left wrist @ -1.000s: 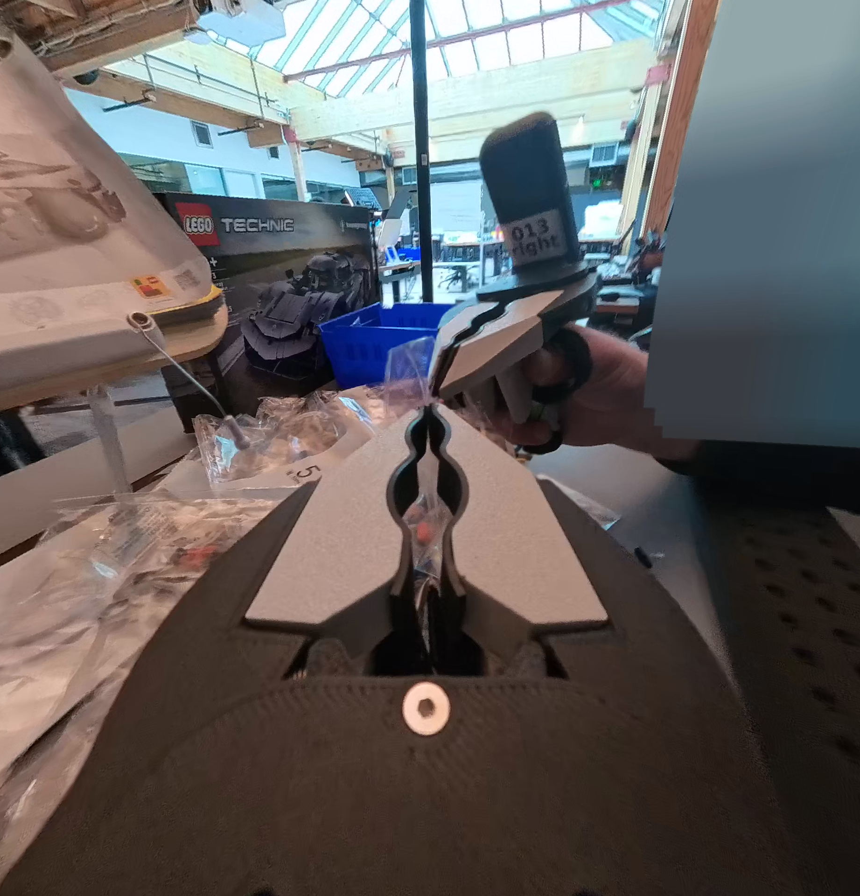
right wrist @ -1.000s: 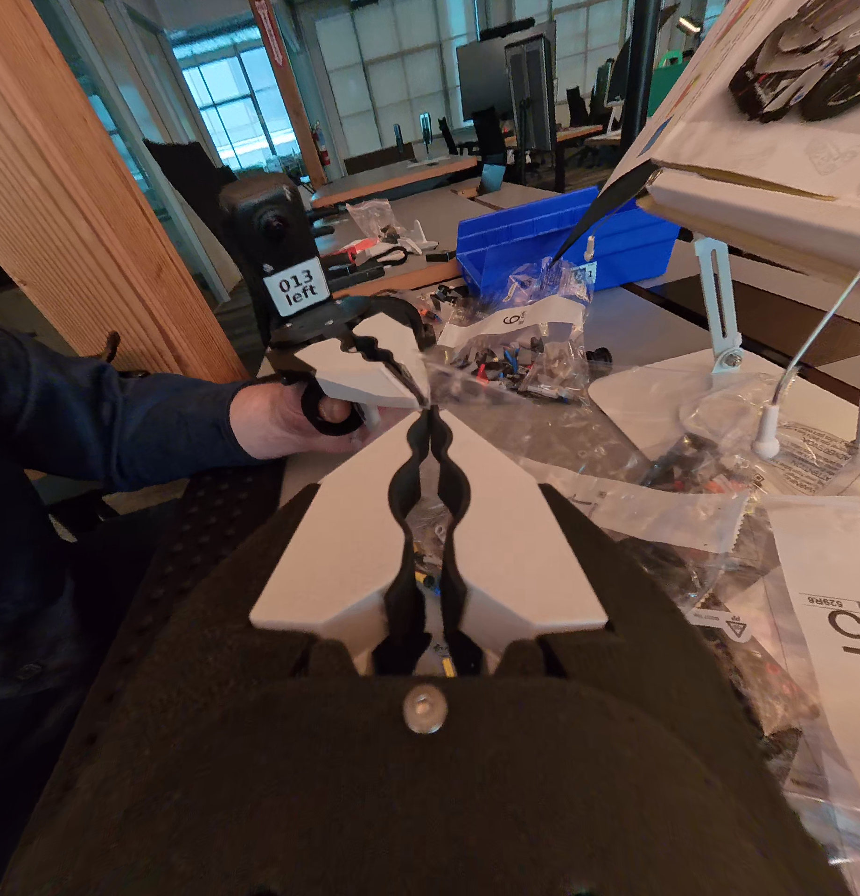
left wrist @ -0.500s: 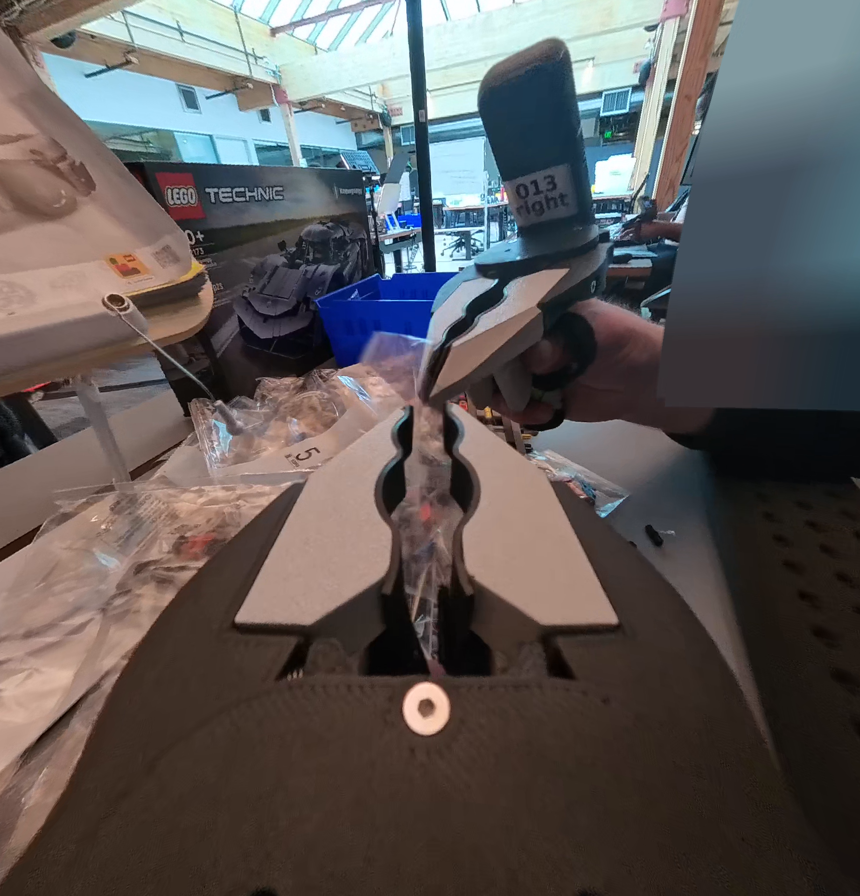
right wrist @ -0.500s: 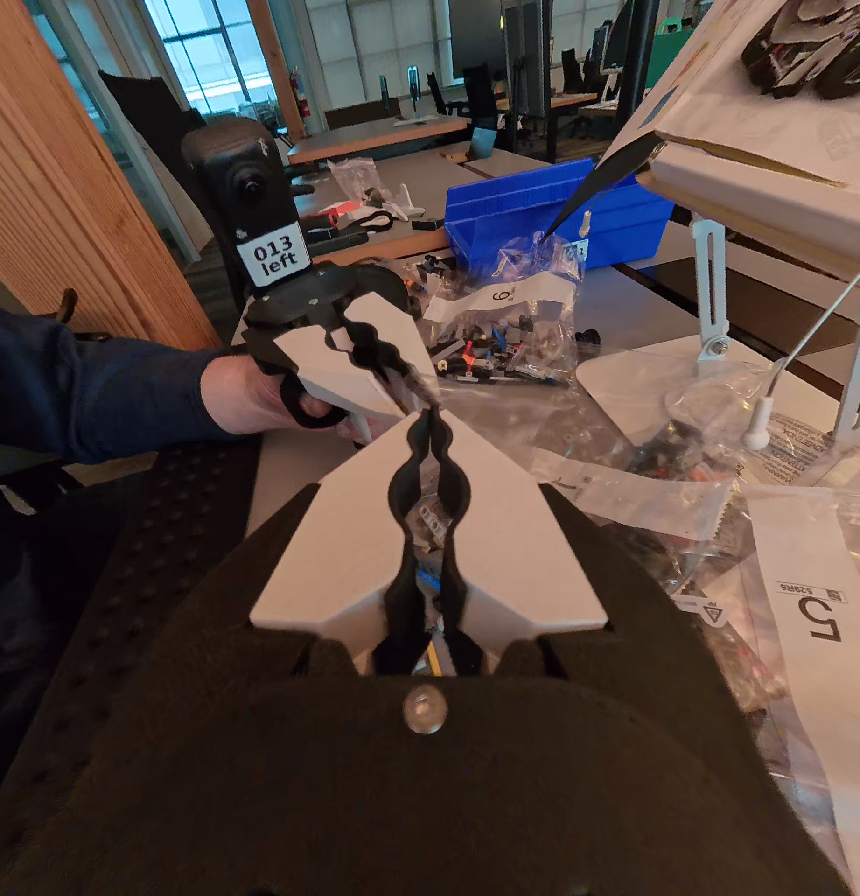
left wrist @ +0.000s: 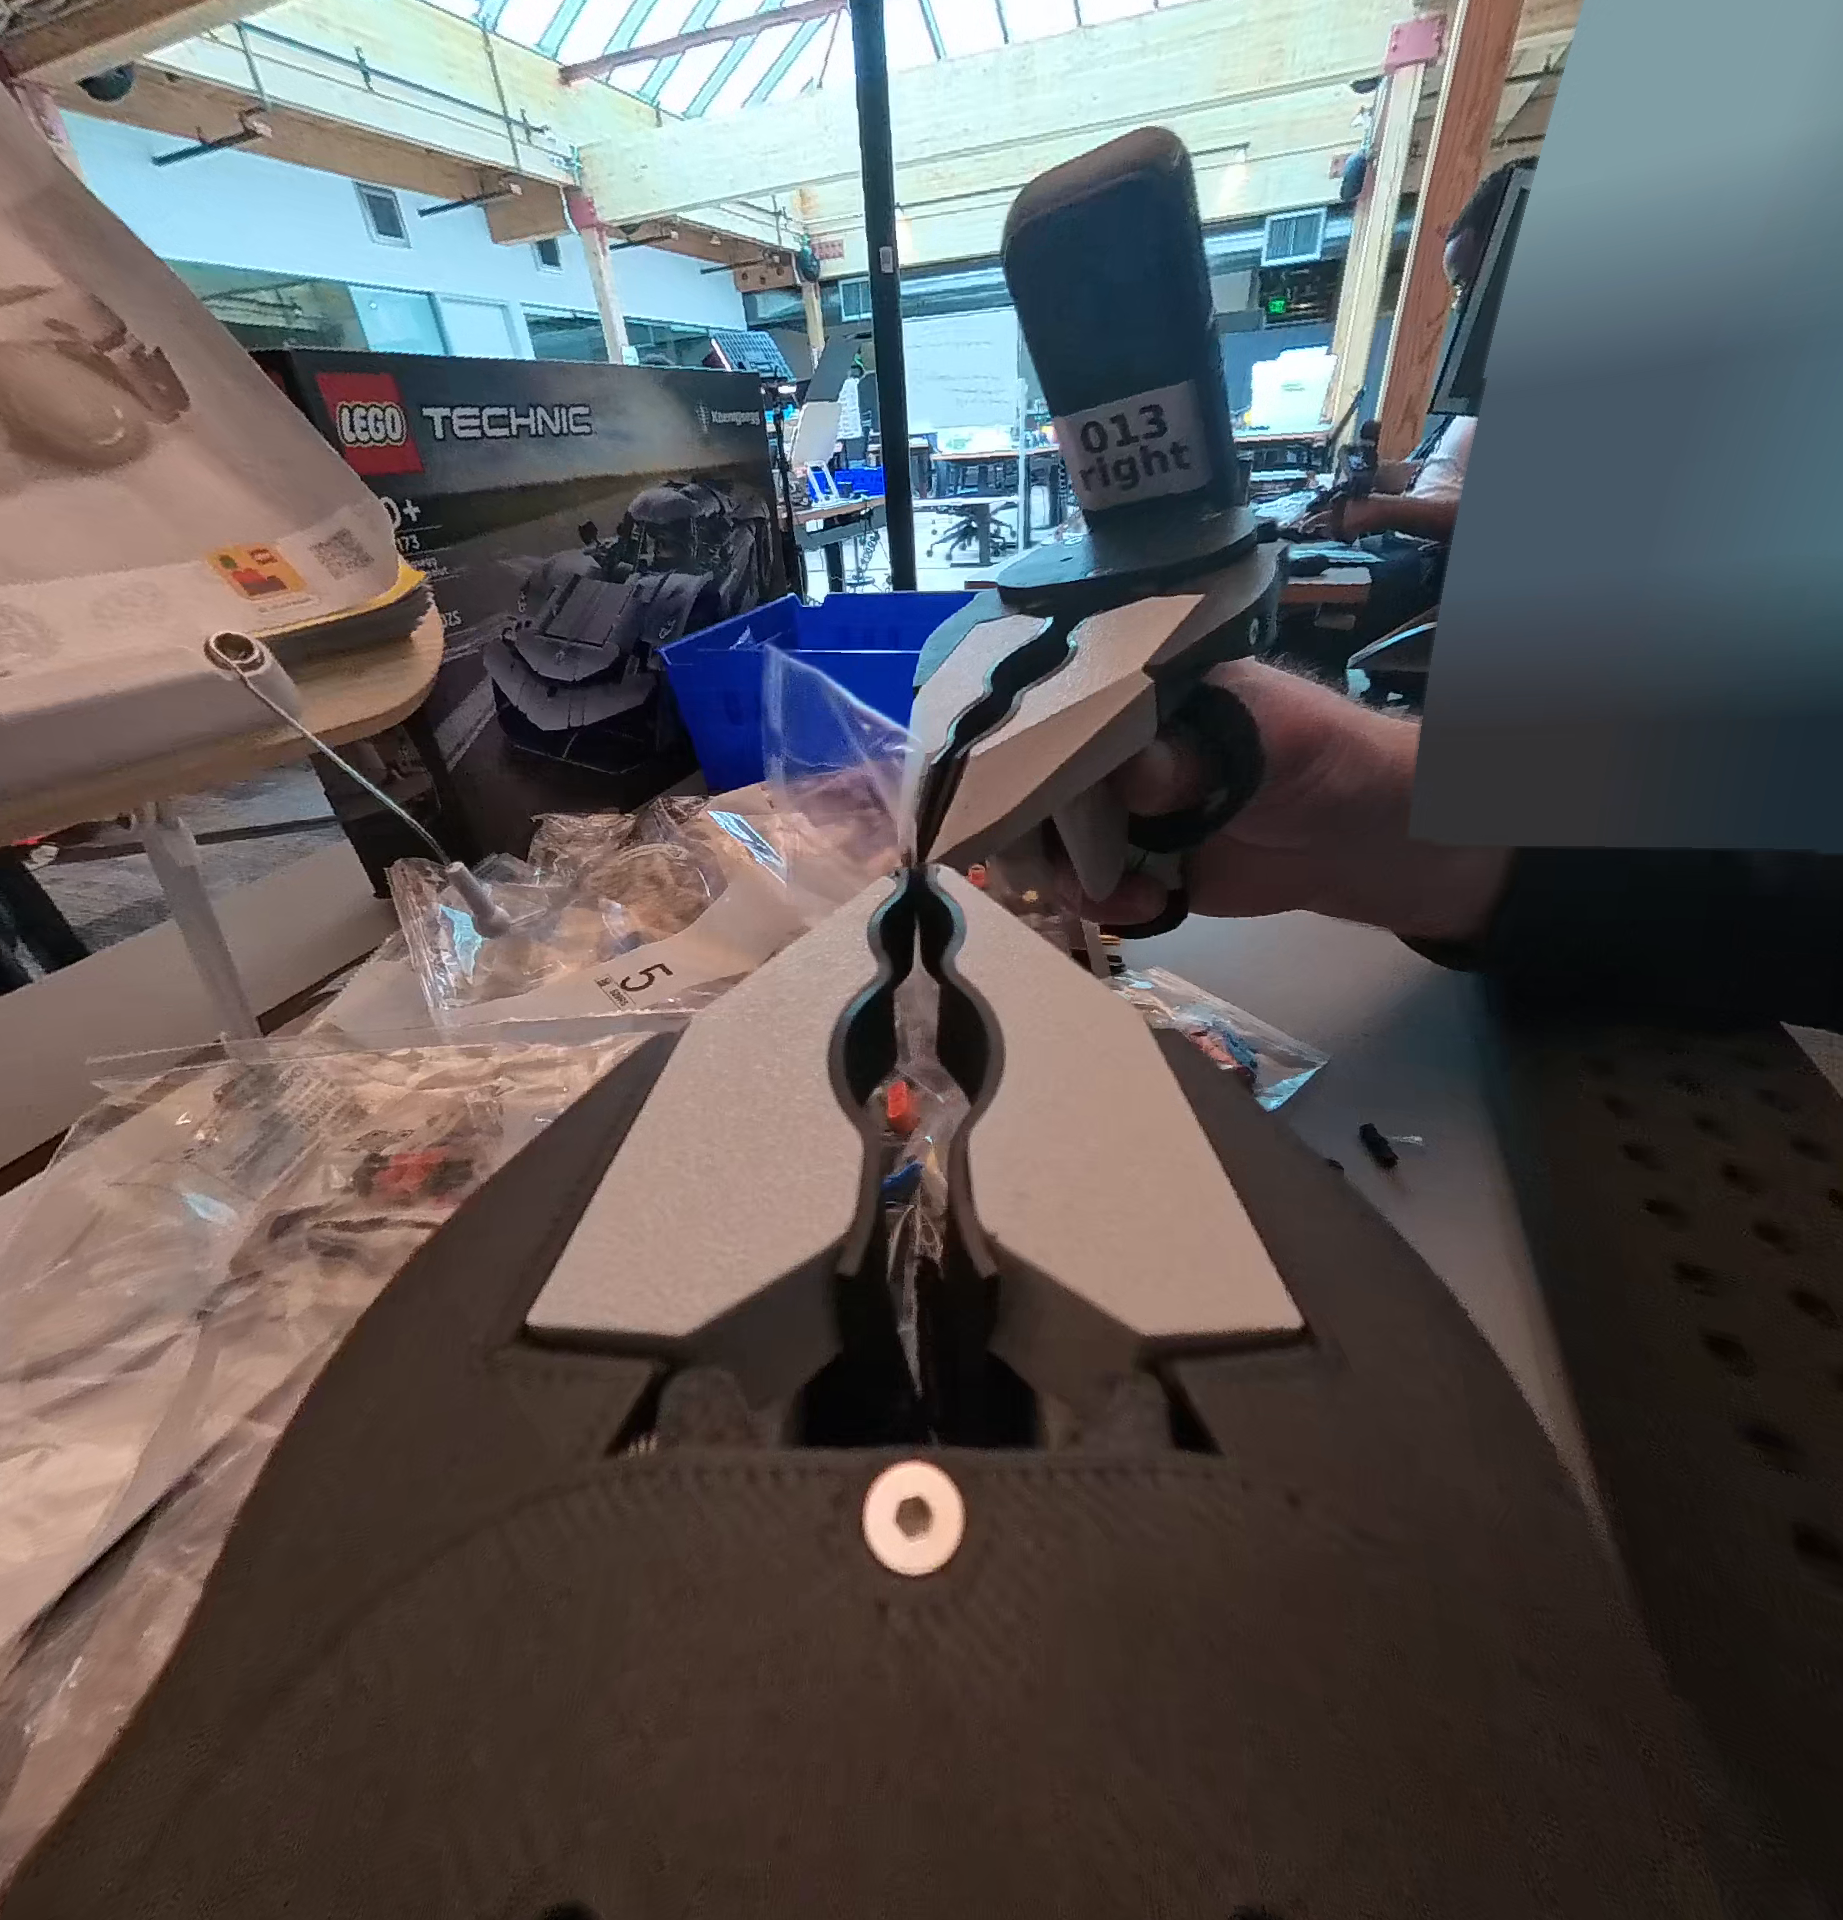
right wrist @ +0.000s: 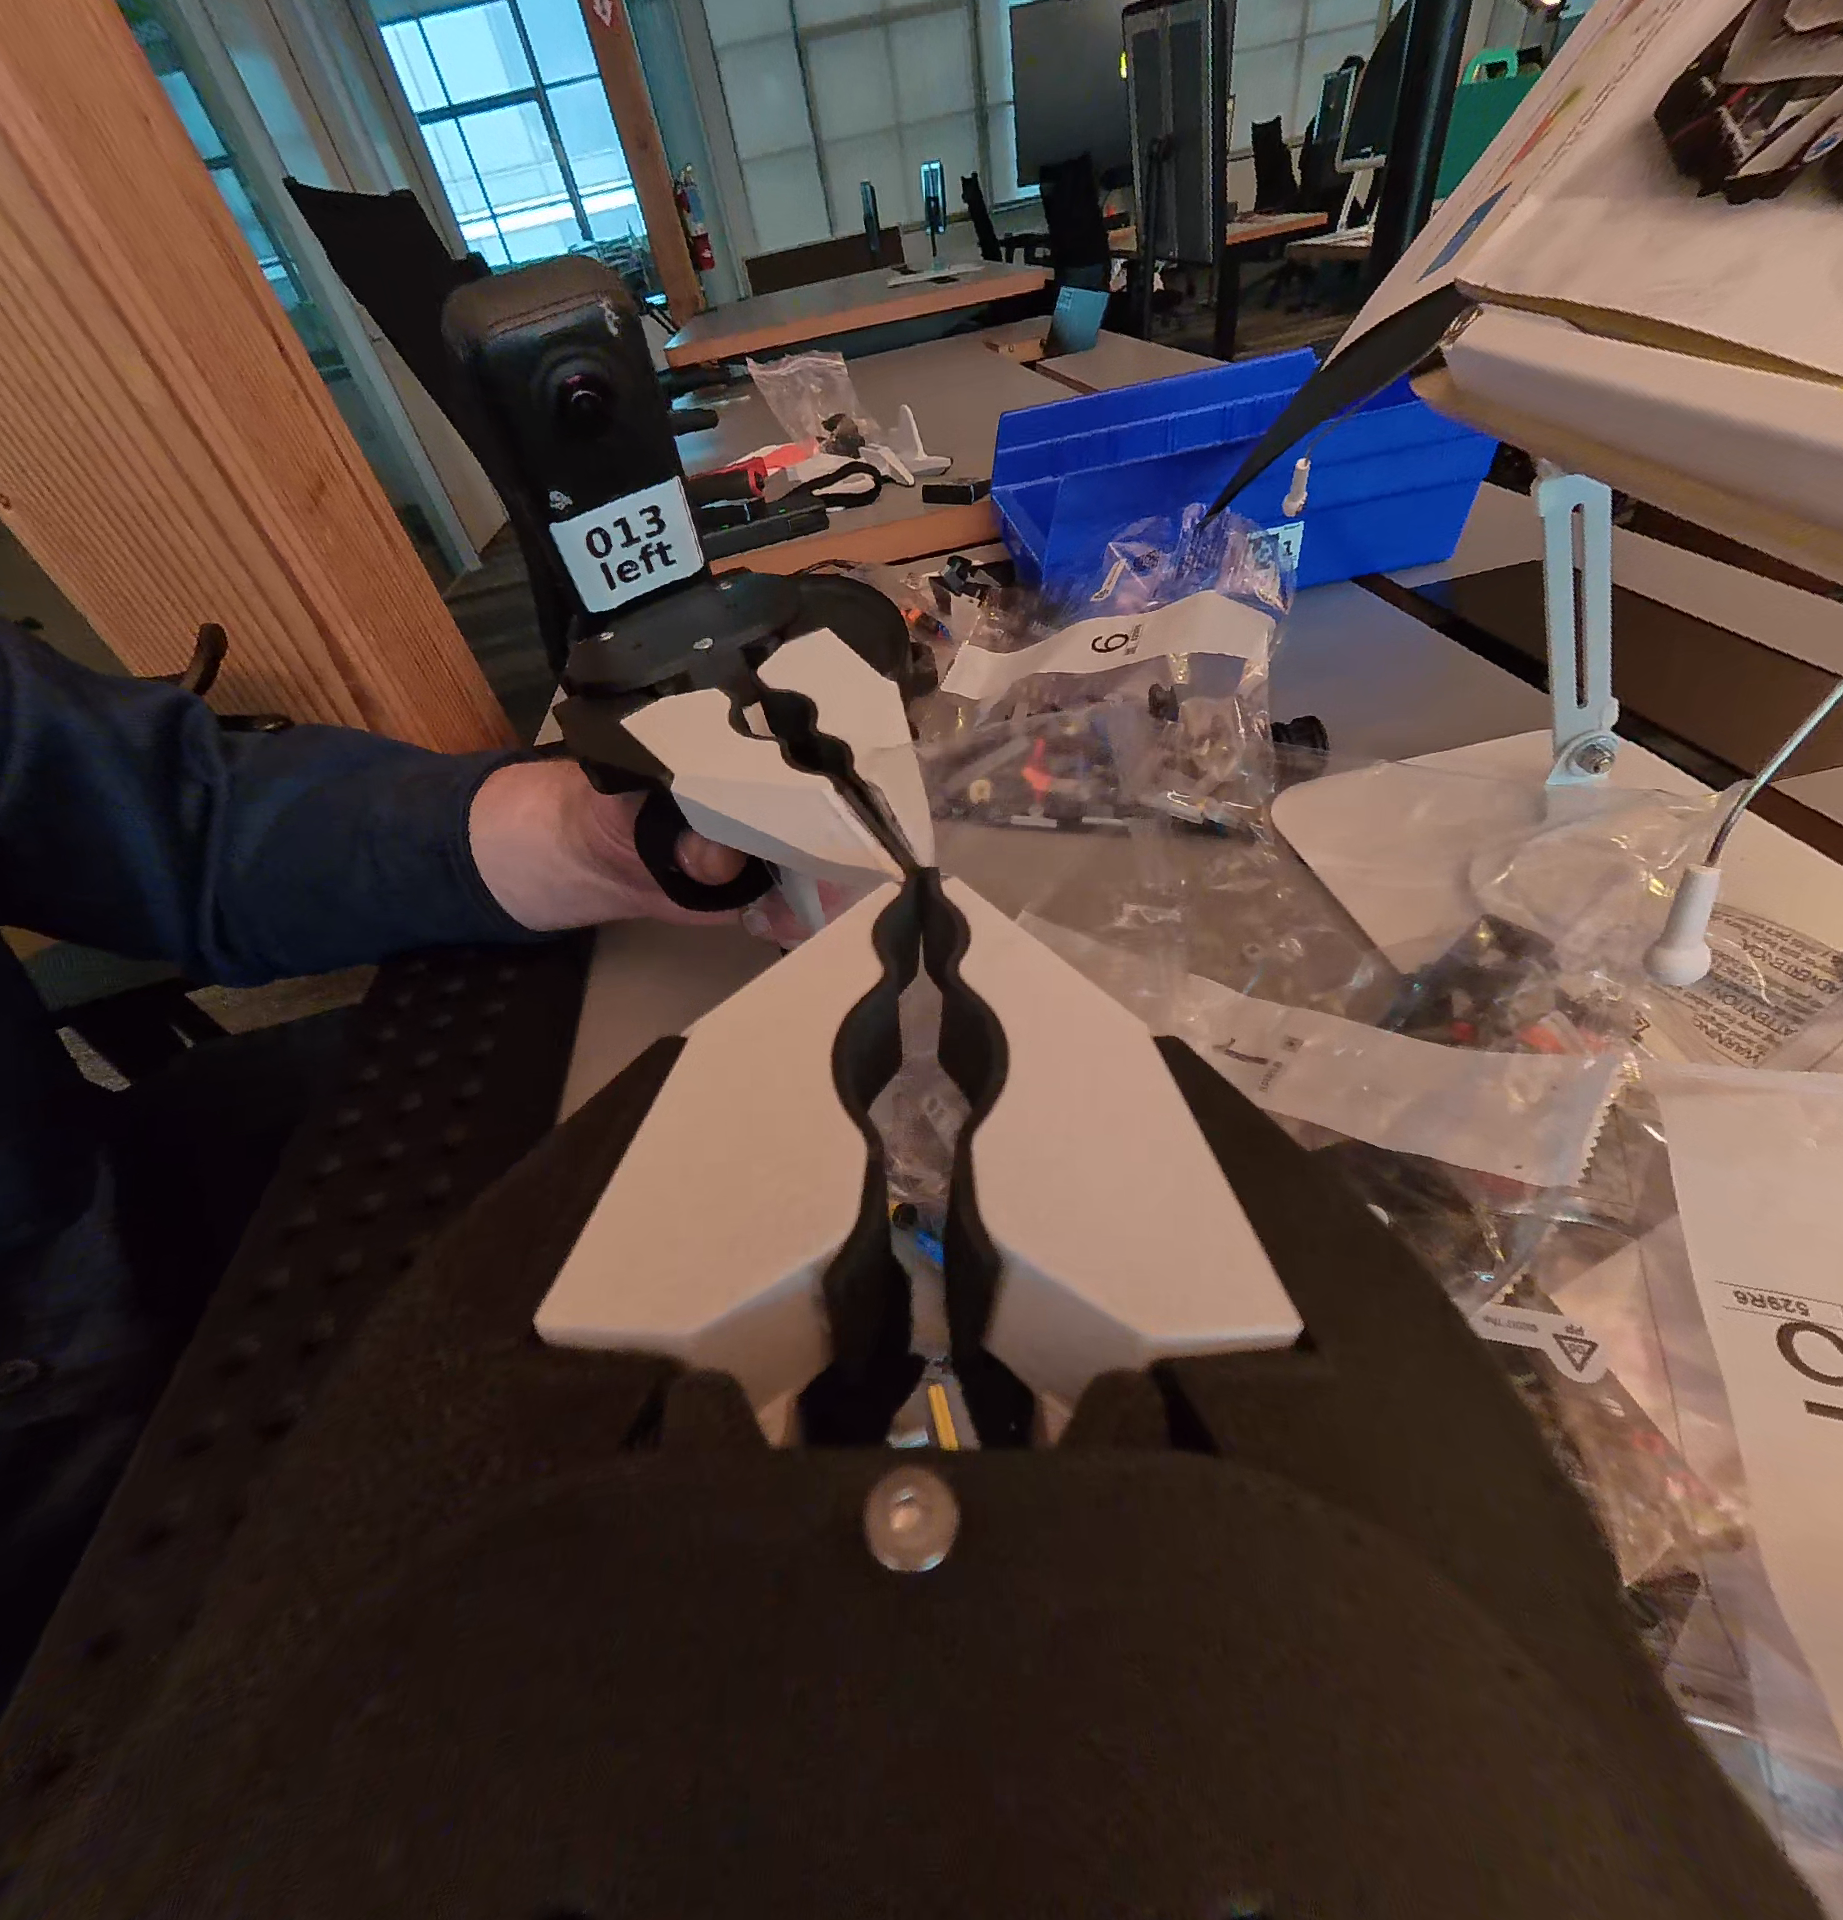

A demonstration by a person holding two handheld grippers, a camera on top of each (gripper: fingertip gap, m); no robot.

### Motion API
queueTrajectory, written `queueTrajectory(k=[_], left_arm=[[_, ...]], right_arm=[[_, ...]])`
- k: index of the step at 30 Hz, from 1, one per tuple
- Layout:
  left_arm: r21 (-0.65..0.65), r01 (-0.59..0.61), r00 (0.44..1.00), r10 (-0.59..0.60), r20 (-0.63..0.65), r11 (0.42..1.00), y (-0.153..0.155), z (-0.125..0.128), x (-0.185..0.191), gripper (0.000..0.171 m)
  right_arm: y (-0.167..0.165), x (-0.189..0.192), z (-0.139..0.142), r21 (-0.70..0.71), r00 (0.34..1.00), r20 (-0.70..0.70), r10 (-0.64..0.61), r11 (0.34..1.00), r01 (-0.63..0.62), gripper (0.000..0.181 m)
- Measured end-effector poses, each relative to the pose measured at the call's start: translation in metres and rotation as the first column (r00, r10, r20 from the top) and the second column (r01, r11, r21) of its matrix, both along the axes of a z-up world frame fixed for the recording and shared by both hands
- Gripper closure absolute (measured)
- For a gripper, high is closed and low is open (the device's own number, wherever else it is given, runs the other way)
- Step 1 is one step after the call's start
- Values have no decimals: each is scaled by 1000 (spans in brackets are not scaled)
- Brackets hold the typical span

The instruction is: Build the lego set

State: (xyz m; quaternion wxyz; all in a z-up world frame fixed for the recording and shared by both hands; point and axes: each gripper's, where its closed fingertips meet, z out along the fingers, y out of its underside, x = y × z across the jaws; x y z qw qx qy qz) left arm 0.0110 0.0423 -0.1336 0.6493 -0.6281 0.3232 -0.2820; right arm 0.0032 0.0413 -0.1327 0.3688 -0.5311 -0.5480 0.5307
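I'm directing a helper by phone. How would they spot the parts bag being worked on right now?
Start at the blue bin behind the pile of bags on the table. Nearer than it, the left hand-held gripper and right hand-held gripper meet tip to tip. The clear bag pinched between them is the only one lifted.

The grey table (right wrist: 1395,665) carries a heap of clear parts bags (right wrist: 1114,717). A blue bin (right wrist: 1239,468) sits behind them, beside the white foot of a stand (right wrist: 1416,831).

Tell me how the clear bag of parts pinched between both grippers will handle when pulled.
The clear bag looks thin and crinkled, so probably floppy. Its glossy film may slip from the left gripper or right gripper. Loose pieces inside likely shift.
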Motion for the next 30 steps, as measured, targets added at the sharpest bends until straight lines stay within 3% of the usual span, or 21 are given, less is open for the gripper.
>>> queueTrajectory(k=[11,19,25,30], left_arm=[[-27,5,1000,-5,-15,1000,1,-4,1,171],[-49,34,999,-35,-13,998,-1,-8,6,158],[-42,26,1000,-26,-16,999,0,-8,4,171],[-42,18,1000,-19,-17,999,1,-8,3,171]], right_arm=[[2,1,-1,-2,1000,2,-6,1000,6,181],[1,0,-2,2,1000,4,0,1000,0,181],[0,0,-1,5,1000,1,3,1000,-3,181],[2,1,-2,12,1000,11,-6,1000,6,181]])
